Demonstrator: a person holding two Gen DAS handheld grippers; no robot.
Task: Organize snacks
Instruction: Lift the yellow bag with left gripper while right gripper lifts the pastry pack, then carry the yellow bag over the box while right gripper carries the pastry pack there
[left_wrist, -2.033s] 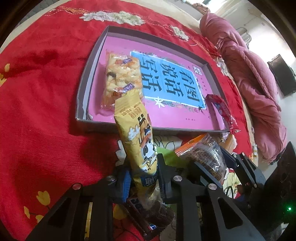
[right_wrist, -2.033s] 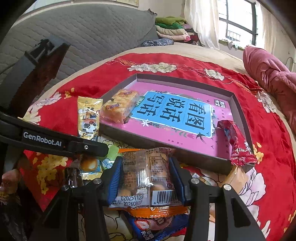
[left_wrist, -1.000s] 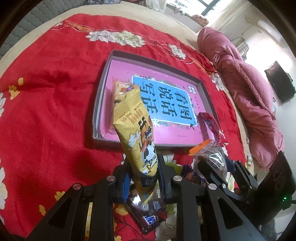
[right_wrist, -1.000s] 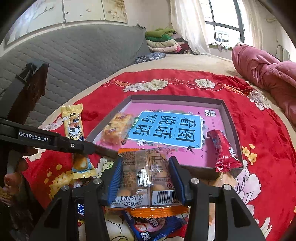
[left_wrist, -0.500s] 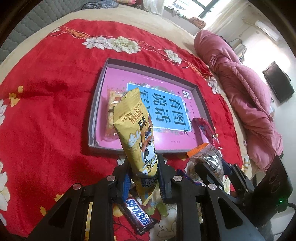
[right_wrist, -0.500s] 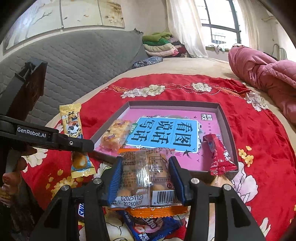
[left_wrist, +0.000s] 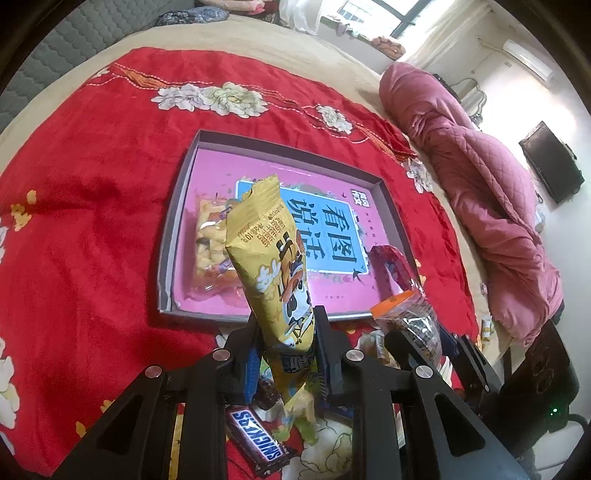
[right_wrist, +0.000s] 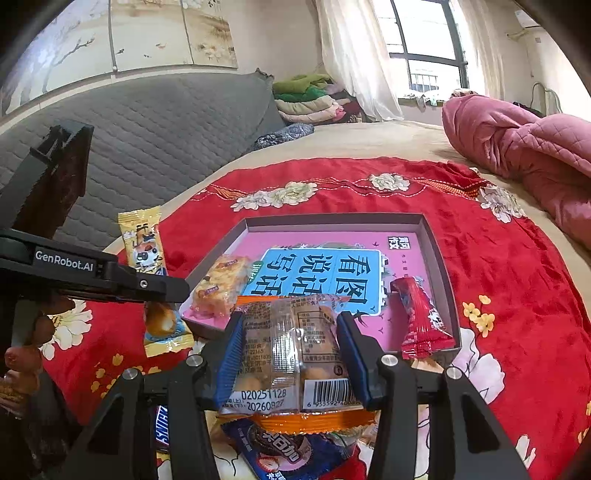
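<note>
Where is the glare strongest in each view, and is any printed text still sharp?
Left wrist view: the window corner is washed out; the Snickers bar reads clearly. Right wrist view: the window blows out; the clear packet date print stays sharp.

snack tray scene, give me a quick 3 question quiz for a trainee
1. True or false: the left gripper is shut on a yellow snack packet.
2. Which snack lies flat inside the grey tray?
A. Snickers bar
B. orange rice cracker pack
C. blue cookie pack
3. Fill in: the right gripper holds a clear packet with ____ sealed ends.

Key:
1. True; it stands upright between the jaws.
2. B; the red packet only leans on the tray's near rim.
3. Orange.
</note>
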